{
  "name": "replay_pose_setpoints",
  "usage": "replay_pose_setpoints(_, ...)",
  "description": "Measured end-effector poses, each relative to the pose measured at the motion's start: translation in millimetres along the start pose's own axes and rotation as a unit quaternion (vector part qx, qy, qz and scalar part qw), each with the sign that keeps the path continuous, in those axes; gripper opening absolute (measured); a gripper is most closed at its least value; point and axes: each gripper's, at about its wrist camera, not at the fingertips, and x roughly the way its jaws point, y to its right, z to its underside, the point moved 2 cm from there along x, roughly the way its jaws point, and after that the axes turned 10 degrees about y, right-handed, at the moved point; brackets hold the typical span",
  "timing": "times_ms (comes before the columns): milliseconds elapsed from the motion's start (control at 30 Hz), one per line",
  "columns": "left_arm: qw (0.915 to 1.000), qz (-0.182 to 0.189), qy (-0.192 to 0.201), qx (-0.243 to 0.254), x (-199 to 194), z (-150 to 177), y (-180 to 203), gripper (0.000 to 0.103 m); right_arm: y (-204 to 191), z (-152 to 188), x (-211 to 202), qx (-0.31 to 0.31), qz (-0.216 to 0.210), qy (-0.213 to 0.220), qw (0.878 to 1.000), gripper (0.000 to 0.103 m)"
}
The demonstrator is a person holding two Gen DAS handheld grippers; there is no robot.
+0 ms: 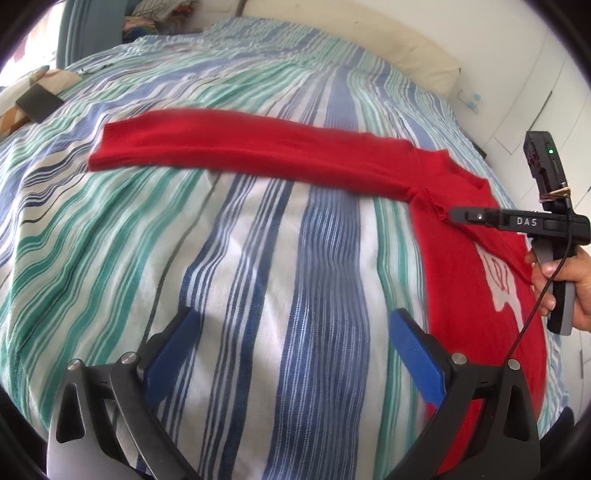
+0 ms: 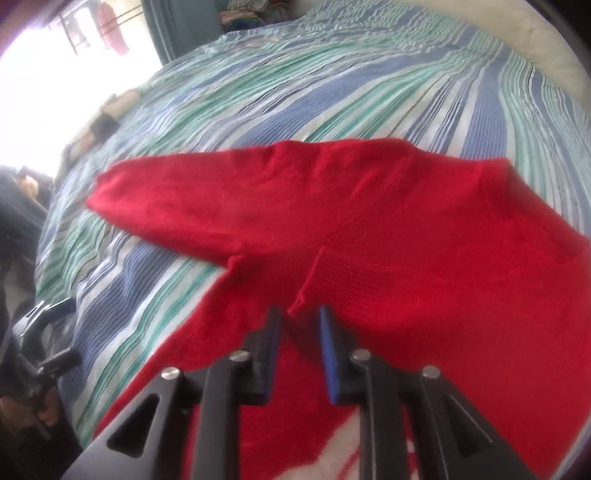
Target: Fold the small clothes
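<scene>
A red knitted sweater [image 1: 476, 266] lies on the striped bedspread [image 1: 258, 266], one long sleeve [image 1: 236, 147] stretched out flat to the left. My left gripper [image 1: 291, 328] is open and empty above the bedspread, left of the sweater's body. My right gripper [image 1: 452, 214] reaches in from the right with its tip at the sweater's armpit. In the right wrist view the right gripper [image 2: 301, 317] has its jaws nearly closed, pinching a raised fold of the sweater [image 2: 369, 240]; the sleeve [image 2: 184, 199] runs off to the left.
A cream pillow [image 1: 417, 51] lies at the head of the bed. A dark flat object [image 1: 38, 101] sits on a patterned cushion at the far left. Piled clothes [image 1: 162, 14] are behind the bed. A white wall is at the right.
</scene>
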Motion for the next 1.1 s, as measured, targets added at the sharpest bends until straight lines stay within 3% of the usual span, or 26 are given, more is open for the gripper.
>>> replay_pose_setpoints(67,1.0000,-0.004,0.000,0.008,-0.5,1.2,0.8,0.102,5.9,6.1,-20.3,0.018,0.003,0.036,0.999,0.059)
replay_pose_setpoints(200,0.9999,-0.006,-0.002,0.008,-0.5,2.4,-1.1,0.102,35.8,33.9,-74.8,0.116,-0.001,0.107,0.987,0.063)
replay_pose_setpoints(333,0.9998,-0.013,-0.002,0.013,1.3,4.0,-0.1,0.102,66.5,91.6,-131.4,0.151,0.075,0.145,0.975,0.065)
replay_pose_setpoints(500,0.9994,-0.017,0.003,0.030,-0.1,5.6,6.3,0.102,115.4,173.8,-190.9,0.190,0.189,0.146,0.952,0.067)
replay_pose_setpoints(600,0.9994,-0.011,0.004,0.032,-2.1,5.8,8.8,0.102,141.6,211.8,-215.8,0.222,0.229,0.144,0.937,0.068)
replay_pose_setpoints(733,0.9993,-0.013,0.002,0.035,-4.0,8.8,8.4,0.102,163.5,251.0,-226.8,0.271,0.253,0.142,0.918,0.069)
replay_pose_setpoints(900,0.9986,-0.023,0.000,0.047,-3.2,12.6,8.8,0.102,165.3,278.9,-208.0,0.313,0.262,0.145,0.901,0.072)
replay_pose_setpoints(1100,0.9984,-0.028,-0.004,0.049,-0.4,13.5,9.0,0.102,157.9,280.0,-195.7,0.280,0.269,0.151,0.909,0.091)
